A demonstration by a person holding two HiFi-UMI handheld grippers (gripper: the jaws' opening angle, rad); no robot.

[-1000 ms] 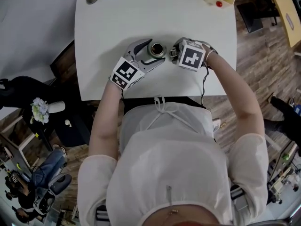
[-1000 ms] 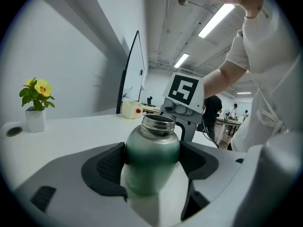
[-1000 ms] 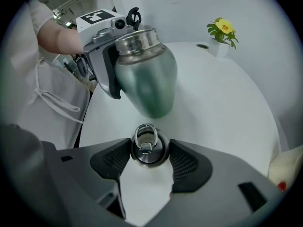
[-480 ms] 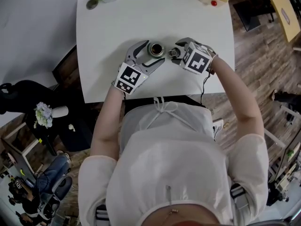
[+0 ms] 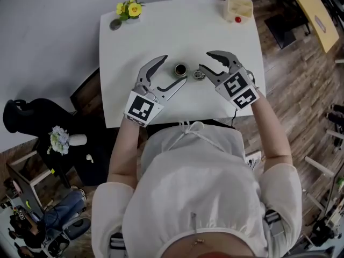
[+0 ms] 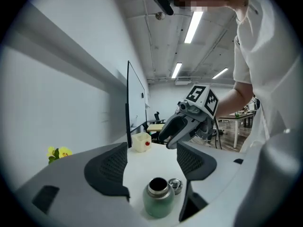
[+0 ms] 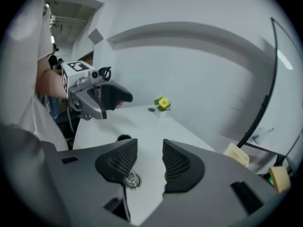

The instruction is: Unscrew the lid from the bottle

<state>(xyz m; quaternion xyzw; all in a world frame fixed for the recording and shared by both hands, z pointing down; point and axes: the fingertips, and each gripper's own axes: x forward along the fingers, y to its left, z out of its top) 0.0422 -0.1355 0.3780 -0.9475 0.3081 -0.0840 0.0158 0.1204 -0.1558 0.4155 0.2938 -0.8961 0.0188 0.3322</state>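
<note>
— Bottle [image 5: 180, 69] is standing open now, see? It's at the middle of the surface [image 5: 161, 31], in the upper half of the head view, and the lid [image 5: 198, 74] lies flat just to its right.

— So both hands have let go?

— Yes. A second ago the left tongs [image 5: 173, 67] were down round the bottle and the right tongs [image 5: 204, 59] were low beside it, at the lid. Both have since lifted clear. The left ones gape wide with nothing in them. The right ones are narrower and have just been closing, but on nothing. The lid sits on the surface beneath them.

— Then the unscrewing looks finished to me.

— I'd say so. The bottle is upright, its long axis straight up and down, and its open mouth faces the ceiling.
</note>
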